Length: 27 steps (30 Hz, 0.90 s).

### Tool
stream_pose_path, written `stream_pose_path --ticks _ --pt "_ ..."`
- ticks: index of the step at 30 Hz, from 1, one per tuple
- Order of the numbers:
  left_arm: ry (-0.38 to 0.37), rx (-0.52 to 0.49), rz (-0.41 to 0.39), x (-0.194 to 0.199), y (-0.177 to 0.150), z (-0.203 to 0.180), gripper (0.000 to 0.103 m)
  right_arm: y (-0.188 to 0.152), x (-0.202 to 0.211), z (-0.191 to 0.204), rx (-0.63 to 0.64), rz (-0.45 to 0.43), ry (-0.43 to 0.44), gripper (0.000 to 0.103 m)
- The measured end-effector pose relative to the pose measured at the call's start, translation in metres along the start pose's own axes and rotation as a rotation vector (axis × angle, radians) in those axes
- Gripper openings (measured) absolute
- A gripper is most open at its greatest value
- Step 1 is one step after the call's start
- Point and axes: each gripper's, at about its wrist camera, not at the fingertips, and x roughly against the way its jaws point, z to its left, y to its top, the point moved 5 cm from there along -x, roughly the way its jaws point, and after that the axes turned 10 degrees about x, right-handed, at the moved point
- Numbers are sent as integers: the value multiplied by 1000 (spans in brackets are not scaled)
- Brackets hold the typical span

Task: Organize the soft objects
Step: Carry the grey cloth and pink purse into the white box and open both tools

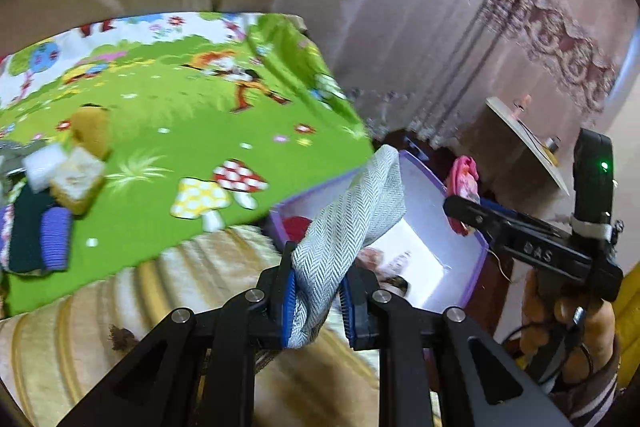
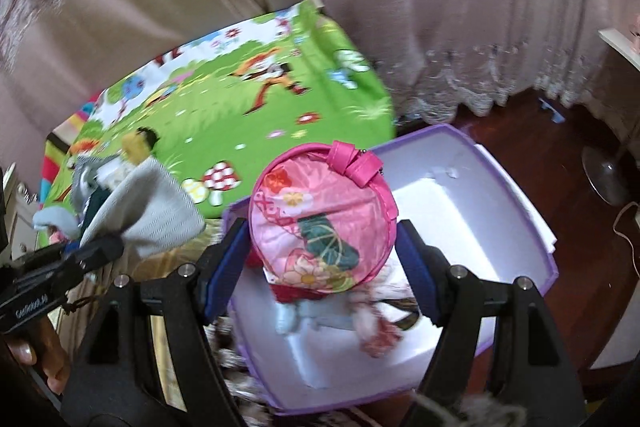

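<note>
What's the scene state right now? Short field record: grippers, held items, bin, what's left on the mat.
left gripper: shut on grey herringbone cloth
right gripper: shut on round pink floral pouch
pouch position: above the purple bin, not released
bin: open, white inside, several soft items already in it
play mat: pile of soft items left at its far end
blur: both views smeared

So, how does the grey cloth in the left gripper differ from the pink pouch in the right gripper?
The grey cloth is plain herringbone fabric, limp and folded; the pink pouch is round, glossy and printed with flowers. The left gripper pinches the cloth narrowly; the right gripper spans the pouch widely. The pouch has a strap loop; the cloth has none. Both hang over the purple box.
</note>
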Motion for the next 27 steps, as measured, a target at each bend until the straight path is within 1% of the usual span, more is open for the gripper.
stream_pose_path --ticks 5,7,11,12,14,15,16,17,18,23,27 --pt "-53 -47 64 -17 -13 -36 20 -5 8 -34 -59 -10 -46 76" --pt "-87 -56 103 -25 -20 -51 20 -6 12 -45 -73 -19 -63 76" --pt "-107 -76 155 -41 -31 -71 20 -6 18 -60 -92 -31 -89 76" --pt "-113 -85 173 -46 -34 -76 21 -6 18 -63 -95 -32 -93 76" --pt "-129 -101 218 -54 -40 -83 29 -7 20 -67 -101 -35 -104 76" --pt "-125 -109 243 -59 -44 -85 43 -7 20 -69 -104 -36 -110 76" --pt "-120 -113 251 -60 -47 -86 57 -7 20 -71 -106 -36 -110 76" --pt "-115 -117 258 -63 -48 -87 62 -8 20 -72 -109 -36 -110 76" --pt "-116 -114 260 -63 -49 -86 64 -8 19 -72 -110 -36 -110 76" --pt "-120 -54 245 -56 -42 -71 64 -10 19 -74 -108 -35 -122 76" --pt "-90 -29 198 -45 -35 -54 64 -10 13 -69 -94 -24 -118 76"
